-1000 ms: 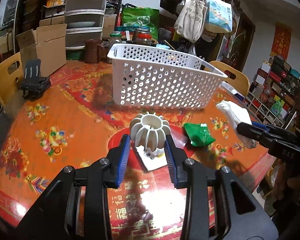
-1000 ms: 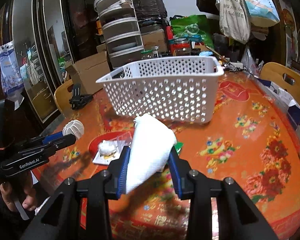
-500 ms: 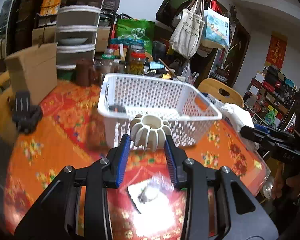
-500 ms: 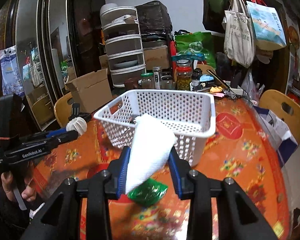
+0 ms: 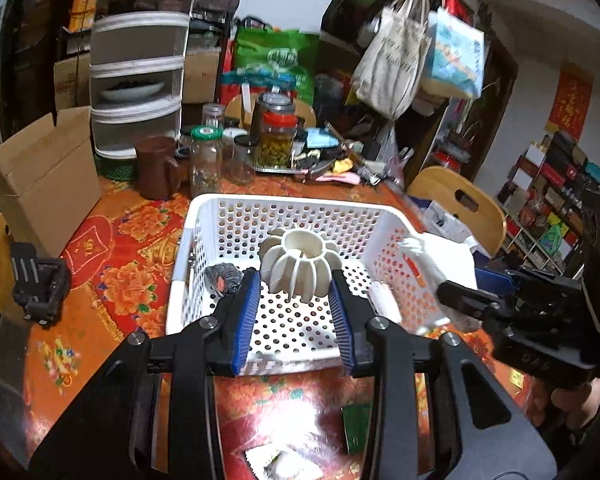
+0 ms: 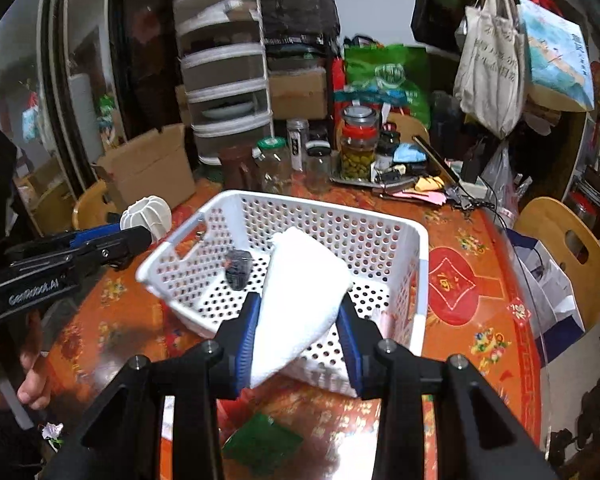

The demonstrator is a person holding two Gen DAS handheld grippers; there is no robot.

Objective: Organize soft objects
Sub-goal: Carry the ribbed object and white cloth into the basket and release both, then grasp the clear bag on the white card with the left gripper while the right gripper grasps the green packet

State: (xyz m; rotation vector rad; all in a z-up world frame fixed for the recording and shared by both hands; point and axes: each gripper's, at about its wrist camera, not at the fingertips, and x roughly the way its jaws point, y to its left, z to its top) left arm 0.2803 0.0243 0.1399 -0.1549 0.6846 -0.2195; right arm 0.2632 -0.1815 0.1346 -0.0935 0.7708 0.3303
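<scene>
My left gripper [image 5: 295, 294] is shut on a white ribbed pumpkin-shaped toy [image 5: 299, 261] and holds it above the white perforated basket [image 5: 204, 216]. My right gripper [image 6: 298, 322] is shut on a folded white cloth [image 6: 300, 296] and holds it over the near edge of the basket [image 6: 420, 264]. A small dark object [image 6: 238, 268] lies inside the basket, also seen in the left wrist view [image 5: 222, 276]. The right gripper with the cloth shows at the basket's right wall in the left wrist view [image 5: 440, 268]. The left gripper with the toy [image 6: 146, 216] shows left of the basket.
A green packet [image 6: 262, 444] and a clear bag with white contents [image 5: 288, 466] lie on the red floral table in front of the basket. Jars [image 5: 206, 160], a brown mug [image 5: 156, 168], a cardboard box [image 5: 40, 176] and wooden chairs [image 6: 568, 248] surround it.
Both grippers have lifted their objects from the table and moved forward to the basket; the toy and the cloth now hang over it.
</scene>
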